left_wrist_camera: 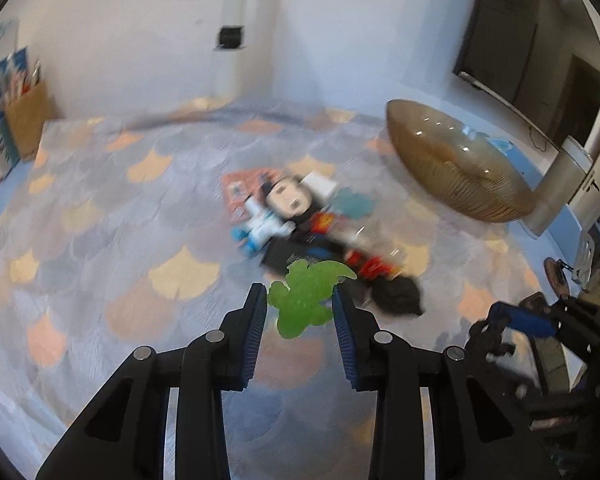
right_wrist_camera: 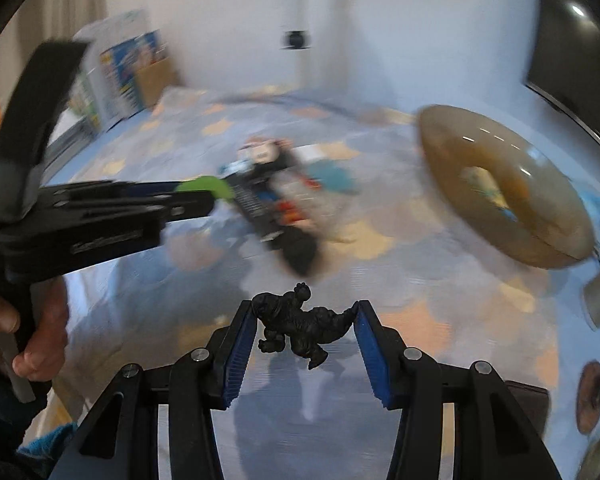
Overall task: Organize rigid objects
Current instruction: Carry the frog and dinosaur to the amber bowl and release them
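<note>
1. Left wrist view: our left tongs pinch a green toy between the blue pads, clear of the patterned rug. Past it lies a pile of toys: a doll's head, a white robot figure, a black cloth lump, all blurred. A brown inflatable ring leans by the wall on the right. The other tongs show at the lower right edge.

2. Right wrist view: our right tongs pinch a black figure by its two ends, and it hangs between the pad tips. The left tongs reach in from the left, a hand on the handle, green toy at the tip. The pile and ring lie beyond.

3. Risks, as we judge them:
   - The black figure is caught only at its ends, near the pad tips; a jolt could twist it loose and drop it onto the rug.
   - The green toy looks thin and bumpy, so it may pivot or slide out between the pads.
   - Both tongs work close together; swinging one across could knock the other's toy.
   - We see no bin or box clearly meant for them, so the drop place is unsure.
</note>
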### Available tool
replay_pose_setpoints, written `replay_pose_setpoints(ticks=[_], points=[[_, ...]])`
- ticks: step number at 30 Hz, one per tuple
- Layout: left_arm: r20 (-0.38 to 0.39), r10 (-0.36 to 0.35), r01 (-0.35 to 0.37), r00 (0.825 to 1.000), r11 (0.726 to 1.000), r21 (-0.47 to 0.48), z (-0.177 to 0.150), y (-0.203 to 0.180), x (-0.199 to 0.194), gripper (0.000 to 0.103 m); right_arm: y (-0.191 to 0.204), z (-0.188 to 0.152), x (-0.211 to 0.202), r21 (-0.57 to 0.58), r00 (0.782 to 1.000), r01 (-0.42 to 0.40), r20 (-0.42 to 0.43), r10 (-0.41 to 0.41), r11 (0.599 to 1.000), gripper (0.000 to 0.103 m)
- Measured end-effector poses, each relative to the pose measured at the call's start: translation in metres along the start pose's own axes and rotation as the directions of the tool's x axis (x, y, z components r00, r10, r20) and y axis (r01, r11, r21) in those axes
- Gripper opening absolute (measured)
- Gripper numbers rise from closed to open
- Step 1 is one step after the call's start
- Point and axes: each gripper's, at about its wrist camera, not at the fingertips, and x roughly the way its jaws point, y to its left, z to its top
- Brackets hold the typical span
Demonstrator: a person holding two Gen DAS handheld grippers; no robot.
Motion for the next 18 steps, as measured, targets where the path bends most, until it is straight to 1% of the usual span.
replay_pose_setpoints(ticks=[2,4,6,7,8,9,11,12,14,15,17,18], points=[[0.019,-0.011,0.010,1.000,1.000,0.028,0.014,-0.011,-0.004,0.031,-0.018,0.006,-0.008,0.047,1.000,0.012,0.004,-0.012,0.999,0.049],[0.051,-0.024,0.020,0.998,0.997,0.081,0.033,-0.027,-0.010,0.031,-0.039,0.015,-0.023,0.099,0.999,0.039,0.026,-0.042,0.994,0.049],[0.084,-0.045,0.034,0.995,0.991,0.127,0.057,-0.045,-0.016,0.031,-0.059,0.027,-0.040,0.127,0.994,0.087,0.050,-0.094,0.988,0.049],[0.097,-0.058,0.044,0.994,0.989,0.139,0.068,-0.052,-0.019,0.031,-0.070,0.036,-0.050,0.145,0.990,0.115,0.062,-0.125,0.983,0.049],[0.113,-0.070,0.053,0.991,0.988,0.148,0.082,-0.059,-0.021,0.031,-0.076,0.041,-0.057,0.158,0.988,0.126,0.070,-0.138,0.979,0.049],[0.135,-0.081,0.060,0.988,0.986,0.156,0.097,-0.067,-0.024,0.031,-0.088,0.051,-0.069,0.185,0.985,0.131,0.090,-0.150,0.974,0.049],[0.177,-0.112,0.082,0.978,0.983,0.167,0.124,-0.085,-0.028,0.031,-0.107,0.066,-0.090,0.237,0.979,0.110,0.141,-0.146,0.965,0.049],[0.186,-0.126,0.095,0.975,0.981,0.166,0.132,-0.090,-0.028,0.031,-0.118,0.074,-0.103,0.269,0.974,0.090,0.179,-0.141,0.959,0.049],[0.188,-0.149,0.120,0.971,0.980,0.158,0.148,-0.102,-0.021,0.031,-0.133,0.086,-0.117,0.304,0.961,0.083,0.227,-0.157,0.949,0.049],[0.183,-0.153,0.126,0.971,0.981,0.149,0.155,-0.108,-0.012,0.031,-0.138,0.090,-0.118,0.310,0.958,0.083,0.236,-0.161,0.947,0.049],[0.159,-0.150,0.129,0.976,0.982,0.137,0.160,-0.115,0.007,0.031,-0.145,0.099,-0.106,0.311,0.963,0.068,0.229,-0.144,0.948,0.049],[0.132,-0.142,0.126,0.981,0.985,0.120,0.162,-0.119,0.023,0.031,-0.151,0.101,-0.092,0.316,0.970,0.077,0.197,-0.145,0.946,0.049]])
